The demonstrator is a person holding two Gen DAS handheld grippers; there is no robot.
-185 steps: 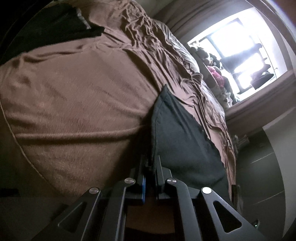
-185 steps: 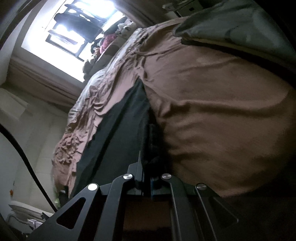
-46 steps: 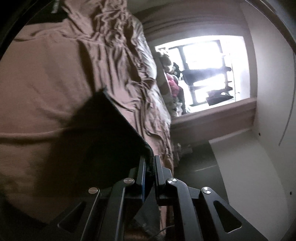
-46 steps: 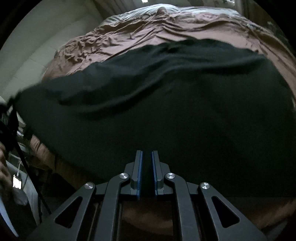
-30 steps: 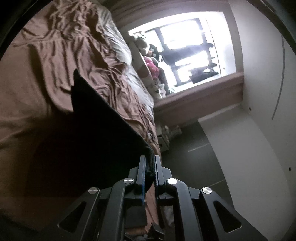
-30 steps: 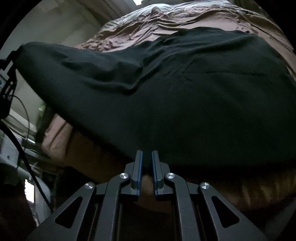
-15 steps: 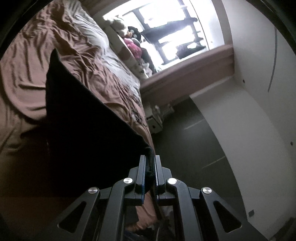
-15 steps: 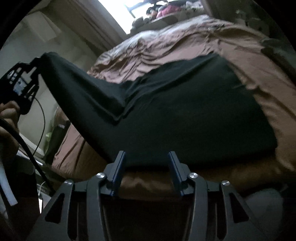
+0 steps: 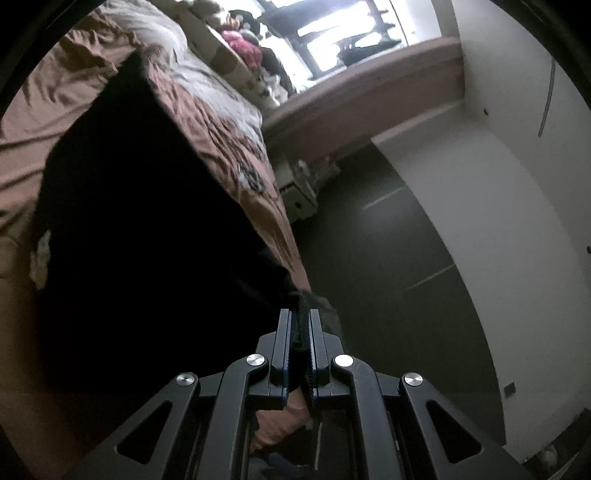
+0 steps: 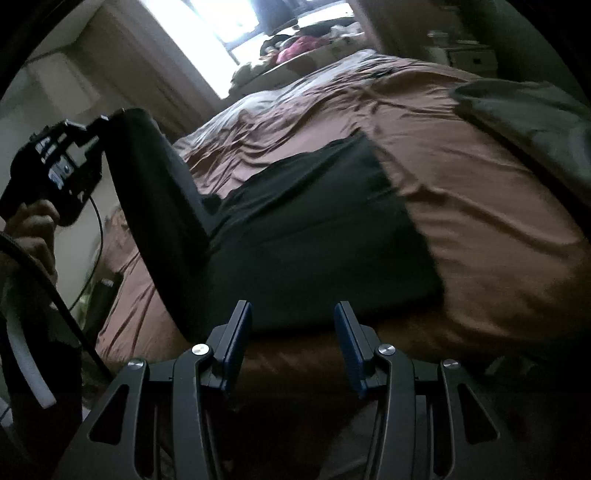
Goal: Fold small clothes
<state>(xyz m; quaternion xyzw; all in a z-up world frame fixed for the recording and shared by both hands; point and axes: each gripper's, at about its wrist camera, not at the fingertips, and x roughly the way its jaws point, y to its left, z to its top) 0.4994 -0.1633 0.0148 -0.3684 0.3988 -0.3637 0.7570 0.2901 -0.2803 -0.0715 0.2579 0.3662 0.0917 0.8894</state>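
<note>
Your black garment [image 10: 317, 236] lies mostly flat on the brown bedspread [image 10: 480, 206], near the bed's front edge, with one end lifted up and away to the left side of the right wrist view. It is plain, dark and matte, with soft creases across the flat part; the raised strip hangs taut. Your left gripper [image 9: 300, 332] has its jaws clamped on that lifted edge of the garment [image 9: 147, 240], a bunch of cloth showing between the pads; in the right wrist view your hand [image 10: 35, 229] holds it high at the left. Your right gripper [image 10: 293, 332] hovers just before the garment's near edge, jaws apart and nothing between them.

The bedspread is wrinkled toward the far side. A grey-green cloth [image 10: 524, 110] lies on it at the right. Beyond the bed a bright window [image 10: 229, 26] has a ledge with jumbled things, some pink [image 10: 295, 50]. Beside the bed you have dark floor [image 9: 388, 258] and a pale wall [image 9: 498, 192].
</note>
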